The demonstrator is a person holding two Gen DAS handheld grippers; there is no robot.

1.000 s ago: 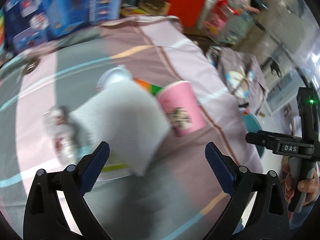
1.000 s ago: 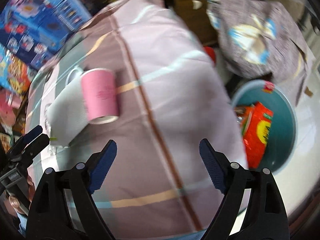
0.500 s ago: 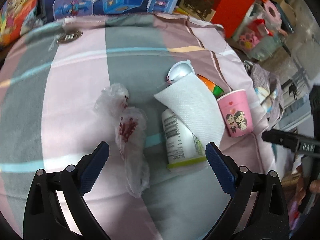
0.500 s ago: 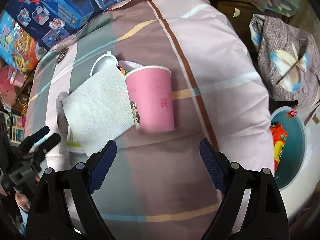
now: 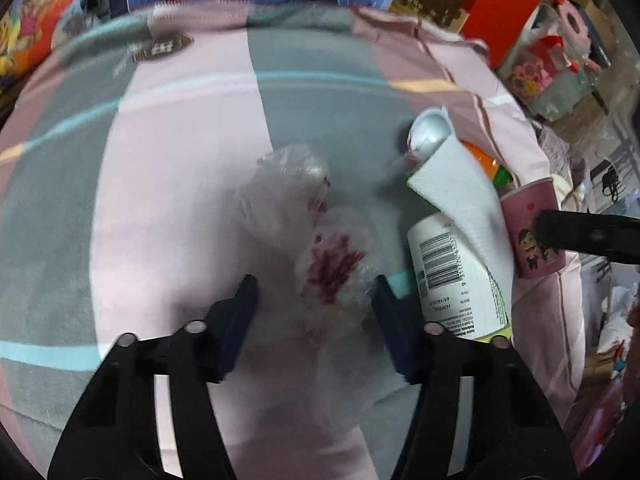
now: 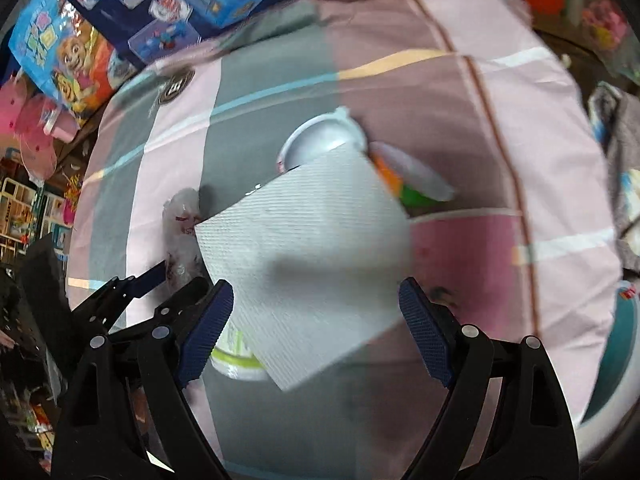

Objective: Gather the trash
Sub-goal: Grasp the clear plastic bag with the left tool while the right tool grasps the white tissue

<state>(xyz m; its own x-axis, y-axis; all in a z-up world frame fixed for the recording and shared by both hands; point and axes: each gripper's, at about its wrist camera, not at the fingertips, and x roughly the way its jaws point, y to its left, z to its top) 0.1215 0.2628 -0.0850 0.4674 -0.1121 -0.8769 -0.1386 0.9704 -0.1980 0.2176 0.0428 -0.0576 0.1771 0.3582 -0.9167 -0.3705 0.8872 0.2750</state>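
**Left tool closing around the crumpled plastic bag; right tool wide above the paper towel**

The left tool (image 5: pixel 314 294) points down at the bed, its jaws about half open and closing. Between its blue pads (image 5: pixel 245 298) lies the crumpled clear plastic bag with red print (image 5: pixel 320 256); the right-hand pad sits at the bag's edge, the left-hand pad stands just apart, so no grip shows.

Just beyond that tool's right pad lies a white cylindrical container with a barcode label and green base (image 5: pixel 452 276), on its side. A white embossed paper towel (image 5: pixel 460 192) drapes over it. Past the towel's far corner is a white plastic cup lid (image 5: pixel 430 134), beside it an orange and green wrapper (image 5: pixel 486 162), and to the right a pink paper cup with a cartoon couple (image 5: pixel 534 236).

The right tool (image 6: pixel 316 304) hangs wide open over the same towel (image 6: pixel 304 248), holding nothing; the pink cup (image 6: pixel 468 256) lies ahead of its right pad, the container's green base (image 6: pixel 236 354) beside its left pad.

Everything rests on a pink, grey and mauve striped bedspread (image 5: pixel 168 200). A teal round bin (image 6: pixel 616 356) sits at the right tool's far right, below the bed edge.
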